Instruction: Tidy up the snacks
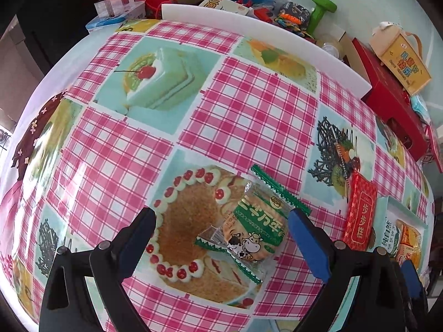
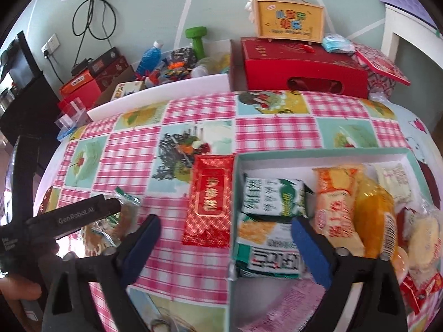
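A green-and-clear cracker packet (image 1: 249,227) with a cow print lies on the pink checked tablecloth. My left gripper (image 1: 221,227) is open and straddles it, the packet nearer the right finger. A red snack packet (image 1: 360,215) lies to its right, also in the right wrist view (image 2: 210,202), beside the left wall of a teal snack box (image 2: 235,193). The box holds several packets. My right gripper (image 2: 225,235) is open and empty above the box's left wall. The left gripper's body (image 2: 69,215) and the cracker packet (image 2: 121,210) show at the left there.
A white board (image 1: 263,38) edges the table's far side. Behind it are cardboard boxes, a blue bottle (image 2: 151,56), a green dumbbell (image 2: 198,40), a red box (image 2: 301,66) and a small yellow case (image 2: 289,22).
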### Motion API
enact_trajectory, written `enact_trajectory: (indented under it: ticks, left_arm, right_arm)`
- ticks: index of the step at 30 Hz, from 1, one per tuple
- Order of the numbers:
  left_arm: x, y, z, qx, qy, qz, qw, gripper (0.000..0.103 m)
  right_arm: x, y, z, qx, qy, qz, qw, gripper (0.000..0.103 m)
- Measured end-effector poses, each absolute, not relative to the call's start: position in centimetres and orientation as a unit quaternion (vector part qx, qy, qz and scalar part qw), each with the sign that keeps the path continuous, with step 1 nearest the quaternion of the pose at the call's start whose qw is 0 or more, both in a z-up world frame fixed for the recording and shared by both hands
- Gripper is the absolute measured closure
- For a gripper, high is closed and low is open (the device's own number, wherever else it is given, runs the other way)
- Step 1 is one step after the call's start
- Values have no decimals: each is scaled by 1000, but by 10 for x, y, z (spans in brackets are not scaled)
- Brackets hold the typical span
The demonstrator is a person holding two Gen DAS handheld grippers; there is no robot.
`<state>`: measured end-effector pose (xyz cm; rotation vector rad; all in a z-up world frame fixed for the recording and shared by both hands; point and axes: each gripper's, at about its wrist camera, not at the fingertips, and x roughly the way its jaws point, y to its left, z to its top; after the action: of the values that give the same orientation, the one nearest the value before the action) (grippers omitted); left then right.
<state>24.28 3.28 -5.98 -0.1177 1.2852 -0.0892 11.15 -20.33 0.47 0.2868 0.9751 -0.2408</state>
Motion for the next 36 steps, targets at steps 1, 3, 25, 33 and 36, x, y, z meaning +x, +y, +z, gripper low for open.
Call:
enact_trajectory:
  ticks: [1,3,25,33,36]
  left_arm:
    - [243,36,-58,-59,597,-41,799,7]
    - [245,43,-55,-65,596,-40,800,7]
    - [247,75,-58,-103,606,-46,787,7]
    - [246,74,-65,-109,608,-47,785,7]
    - [245,74,-67,-110,609,-49,784,7]
  right_arm:
    - [116,-200,4,133,467,-110,867,20]
    - [125,-192,1,126,470,-96,868,25]
    - [172,-169,-40,118,520,-55,844,34]
    - [169,-157,-38,149,521,14,841,34]
    - [165,-155,-36,166,521,33,836,39]
